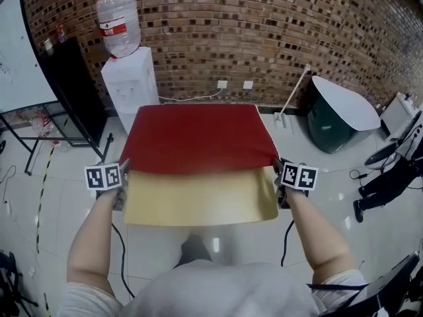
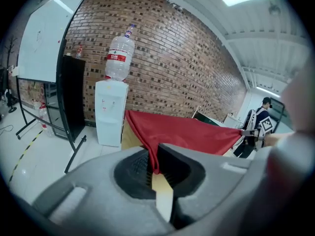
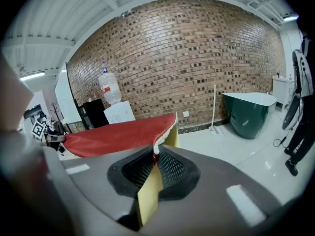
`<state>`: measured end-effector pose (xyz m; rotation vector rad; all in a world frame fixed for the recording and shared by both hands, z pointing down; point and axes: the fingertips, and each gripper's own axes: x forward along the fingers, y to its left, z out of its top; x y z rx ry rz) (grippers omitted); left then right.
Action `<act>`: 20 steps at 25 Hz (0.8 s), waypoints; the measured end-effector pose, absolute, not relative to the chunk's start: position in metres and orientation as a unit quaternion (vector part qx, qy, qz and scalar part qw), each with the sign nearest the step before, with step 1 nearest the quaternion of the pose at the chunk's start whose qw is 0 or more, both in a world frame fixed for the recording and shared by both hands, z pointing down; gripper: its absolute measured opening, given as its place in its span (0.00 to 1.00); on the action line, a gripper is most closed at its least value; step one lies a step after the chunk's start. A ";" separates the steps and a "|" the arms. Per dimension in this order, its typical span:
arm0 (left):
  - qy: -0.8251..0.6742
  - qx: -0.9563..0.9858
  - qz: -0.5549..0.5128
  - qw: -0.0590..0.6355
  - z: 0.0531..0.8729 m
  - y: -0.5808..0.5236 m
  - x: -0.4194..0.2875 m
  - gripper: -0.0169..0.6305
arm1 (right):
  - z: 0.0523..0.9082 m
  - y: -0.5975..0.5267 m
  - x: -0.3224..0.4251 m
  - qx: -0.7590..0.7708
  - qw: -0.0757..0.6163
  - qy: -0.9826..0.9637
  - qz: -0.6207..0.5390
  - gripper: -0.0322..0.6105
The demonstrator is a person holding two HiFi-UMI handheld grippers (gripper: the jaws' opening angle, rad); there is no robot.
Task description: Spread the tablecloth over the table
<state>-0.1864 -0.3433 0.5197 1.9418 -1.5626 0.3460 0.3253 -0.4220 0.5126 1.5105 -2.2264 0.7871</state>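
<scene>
A tablecloth (image 1: 195,137), red on top and pale yellow underneath, stretches out in front of me, with its near part (image 1: 198,197) folded so the yellow side shows. My left gripper (image 1: 121,185) is shut on the cloth's left corner, and my right gripper (image 1: 280,185) is shut on its right corner. In the left gripper view the red cloth (image 2: 187,132) runs from the jaws toward the far gripper, with a yellow strip (image 2: 162,195) hanging between the pads. The right gripper view shows the same: red cloth (image 3: 118,134) and a yellow strip (image 3: 149,193) pinched in its jaws. The table is hidden beneath the cloth.
A white water dispenser (image 1: 130,81) with a bottle (image 1: 118,16) stands at the brick wall behind the cloth. A black cabinet (image 1: 74,88) and a whiteboard (image 1: 20,51) are at the left. A dark green tub (image 1: 337,114) and a leaning pole (image 1: 293,91) stand at the right.
</scene>
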 end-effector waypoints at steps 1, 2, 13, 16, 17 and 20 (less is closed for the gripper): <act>-0.591 0.733 0.128 0.310 0.525 -0.335 -0.185 0.04 | 0.517 -0.413 0.327 0.531 0.169 -0.783 0.277 0.08; -0.591 0.733 0.127 0.313 0.530 -0.326 -0.183 0.04 | 0.522 -0.404 0.329 0.530 0.171 -0.782 0.278 0.08; -0.577 0.727 0.121 0.353 0.582 -0.243 -0.167 0.04 | 0.581 -0.318 0.348 0.526 0.194 -0.766 0.316 0.08; -0.579 0.723 0.106 0.361 0.583 -0.222 -0.164 0.04 | 0.591 -0.295 0.356 0.528 0.188 -0.761 0.327 0.08; -0.576 0.725 0.101 0.364 0.584 -0.215 -0.163 0.04 | 0.593 -0.288 0.358 0.528 0.184 -0.760 0.331 0.08; -0.570 0.726 0.093 0.373 0.591 -0.197 -0.158 0.04 | 0.604 -0.269 0.364 0.529 0.184 -0.755 0.341 0.08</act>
